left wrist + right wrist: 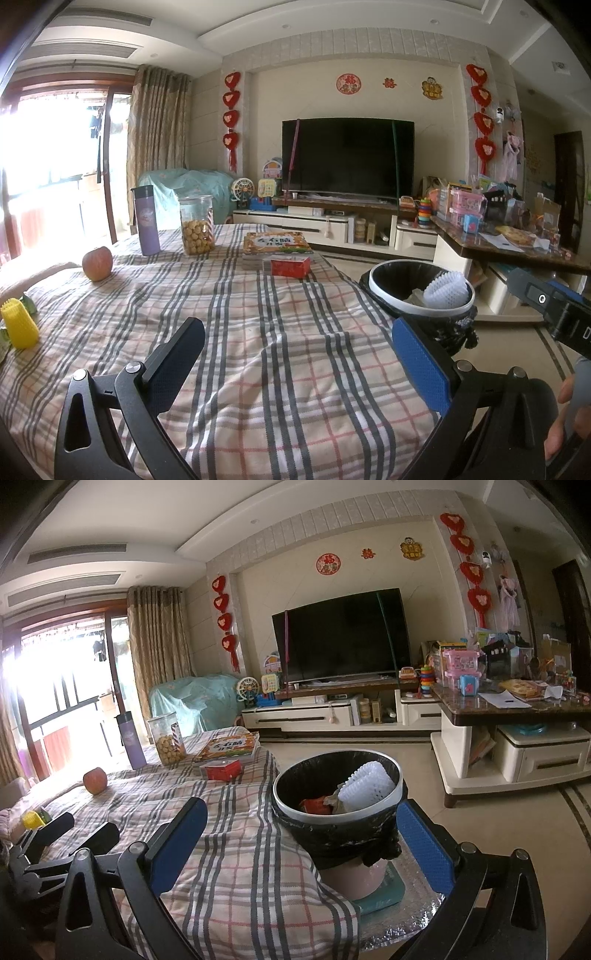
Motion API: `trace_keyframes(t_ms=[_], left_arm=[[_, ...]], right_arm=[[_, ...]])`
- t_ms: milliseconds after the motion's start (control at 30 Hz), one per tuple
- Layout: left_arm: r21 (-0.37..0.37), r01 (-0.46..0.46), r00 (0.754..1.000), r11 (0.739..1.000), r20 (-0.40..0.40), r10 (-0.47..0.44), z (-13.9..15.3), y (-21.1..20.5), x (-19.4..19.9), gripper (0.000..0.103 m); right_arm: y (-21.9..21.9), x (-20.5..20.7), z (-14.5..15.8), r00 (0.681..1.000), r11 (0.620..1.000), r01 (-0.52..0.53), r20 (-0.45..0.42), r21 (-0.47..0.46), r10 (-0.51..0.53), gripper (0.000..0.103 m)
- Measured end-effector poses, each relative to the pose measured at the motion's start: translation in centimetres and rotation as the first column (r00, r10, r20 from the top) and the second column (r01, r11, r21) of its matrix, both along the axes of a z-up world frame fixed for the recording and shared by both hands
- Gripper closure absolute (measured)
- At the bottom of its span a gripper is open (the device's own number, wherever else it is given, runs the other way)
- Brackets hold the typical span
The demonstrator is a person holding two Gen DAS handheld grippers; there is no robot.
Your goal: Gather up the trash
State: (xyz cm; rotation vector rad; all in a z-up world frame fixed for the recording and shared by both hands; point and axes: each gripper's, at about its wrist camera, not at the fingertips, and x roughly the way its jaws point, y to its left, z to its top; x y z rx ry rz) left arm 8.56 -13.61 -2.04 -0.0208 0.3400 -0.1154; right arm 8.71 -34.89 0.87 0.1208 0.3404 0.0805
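Observation:
A pink trash bin [352, 880] lined with a black bag stands at the right end of the plaid-covered table [258, 332]. Inside it lie a white foam fruit net [367, 786] and red and grey wrappers [317, 805]. In the left wrist view the bin [384, 271] shows the same white net [445, 290]. A yellow foam net [20, 325] lies at the table's far left. My left gripper [299, 354] hovers open over bare cloth. Near the bin's front, my right gripper [303, 834] is open and empty.
On the table stand an apple [97, 263], a purple flask [147, 220], a jar of biscuits [197, 225], a stack of books [277, 243] and a red box [290, 266]. A cluttered marble-topped cabinet [517, 709] and a TV stand [332, 709] lie beyond the bin.

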Motion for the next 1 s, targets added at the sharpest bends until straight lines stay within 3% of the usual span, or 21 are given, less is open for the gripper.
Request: trace_keyframes(t_ms=[1000], left_arm=[[-0.008,0.003,1.0,1.0,-0.016,-0.003,-0.5,0.8,0.8,0.001]], right_arm=[[1.7,0.1,-0.4,0.999,1.0,-0.004,-0.031,0.008,0.005,0.0]])
